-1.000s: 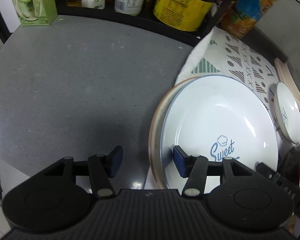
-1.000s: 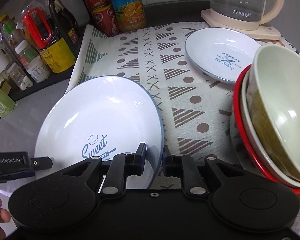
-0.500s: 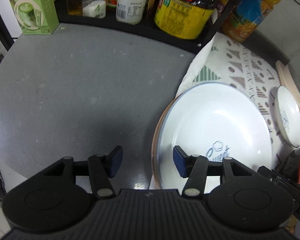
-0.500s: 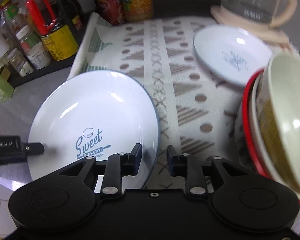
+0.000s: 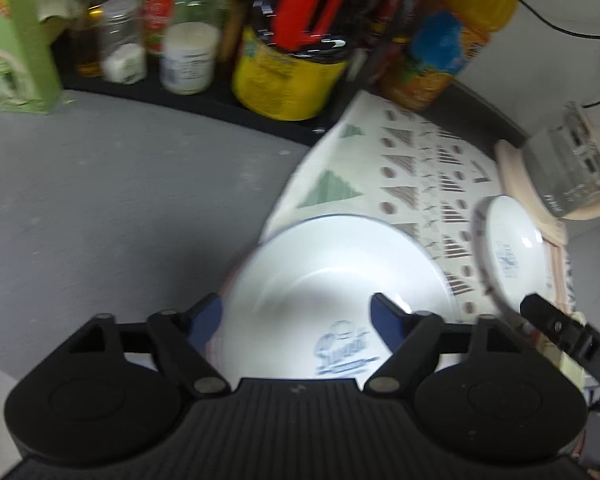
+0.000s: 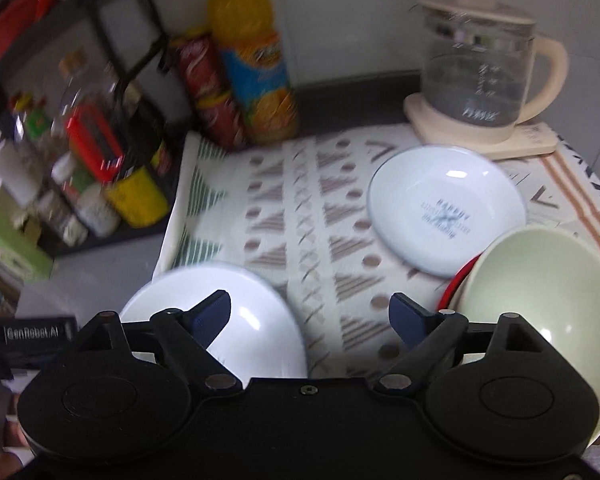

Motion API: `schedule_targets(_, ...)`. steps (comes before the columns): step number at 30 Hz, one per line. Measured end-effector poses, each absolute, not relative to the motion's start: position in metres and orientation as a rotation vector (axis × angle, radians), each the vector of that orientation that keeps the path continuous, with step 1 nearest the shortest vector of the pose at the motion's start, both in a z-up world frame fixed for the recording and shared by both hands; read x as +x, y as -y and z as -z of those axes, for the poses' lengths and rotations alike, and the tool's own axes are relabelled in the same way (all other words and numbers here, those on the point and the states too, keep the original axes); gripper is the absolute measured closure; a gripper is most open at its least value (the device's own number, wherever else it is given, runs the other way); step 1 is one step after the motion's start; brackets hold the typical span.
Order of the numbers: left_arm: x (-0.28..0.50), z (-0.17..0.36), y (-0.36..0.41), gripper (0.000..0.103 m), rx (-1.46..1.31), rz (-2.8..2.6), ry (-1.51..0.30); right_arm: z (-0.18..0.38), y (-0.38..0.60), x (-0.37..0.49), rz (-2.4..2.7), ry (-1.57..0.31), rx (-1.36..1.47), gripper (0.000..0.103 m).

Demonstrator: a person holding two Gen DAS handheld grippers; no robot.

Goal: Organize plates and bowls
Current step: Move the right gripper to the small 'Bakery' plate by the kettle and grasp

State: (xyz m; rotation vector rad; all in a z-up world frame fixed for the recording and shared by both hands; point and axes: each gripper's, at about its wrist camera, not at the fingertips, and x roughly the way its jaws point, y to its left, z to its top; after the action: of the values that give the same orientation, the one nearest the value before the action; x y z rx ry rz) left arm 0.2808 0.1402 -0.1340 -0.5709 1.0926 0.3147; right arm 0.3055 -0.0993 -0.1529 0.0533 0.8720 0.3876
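Observation:
A large white plate with blue "Sweet" lettering (image 5: 332, 280) lies on a brown-rimmed plate at the left edge of the patterned cloth (image 5: 416, 168). My left gripper (image 5: 296, 320) is open above the plate's near side, holding nothing. In the right wrist view the same plate (image 6: 256, 312) lies below my right gripper (image 6: 310, 316), which is open and empty. A smaller white "Bakery" plate (image 6: 446, 208) lies further back on the cloth. A pale green bowl (image 6: 548, 300) nested in a red-rimmed bowl stands at the right.
A black rack with bottles and jars (image 5: 288, 80) lines the back left. An orange juice bottle (image 6: 256, 80) and red cans stand behind the cloth. A glass kettle on a cream base (image 6: 484, 80) is at the back right. Grey countertop (image 5: 120, 200) lies to the left.
Both grippers pulled back and up from the large plate. The right gripper opened wide, releasing the plate's rim; the left opened a little more. The plate now lies flat on the brown-rimmed plate.

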Motion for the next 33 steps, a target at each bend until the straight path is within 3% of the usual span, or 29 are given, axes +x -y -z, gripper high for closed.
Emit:
schedule_targets(4,0.303,0.125,-0.123,0.018,-0.526,-0.232,-1.088,0.141,0.117,0.323,-0.334,-0.849,0.111,0.001)
schedule_targets(9,0.335,0.117,-0.104,0.012,-0.505,-0.166,-1.078,0.134,0.135,0.342,-0.270,-0.839,0.160,0.000)
schedule_targets(20,0.408,0.114,-0.075,0.011,-0.497,-0.010,-1.074,0.129,0.169,0.380,-0.125,-0.863,0.236,0.000)
schedule_targets(29,0.449,0.128,-0.064,0.011,-0.571,0.018,-1.117,0.144,0.195,0.415,-0.030,-0.929,0.308,0.005)
schedule_targets(33,0.463,0.136,-0.053,0.012,-0.584,0.041,-1.132,0.153,0.211,0.424,0.005,-0.957,0.353,0.017)
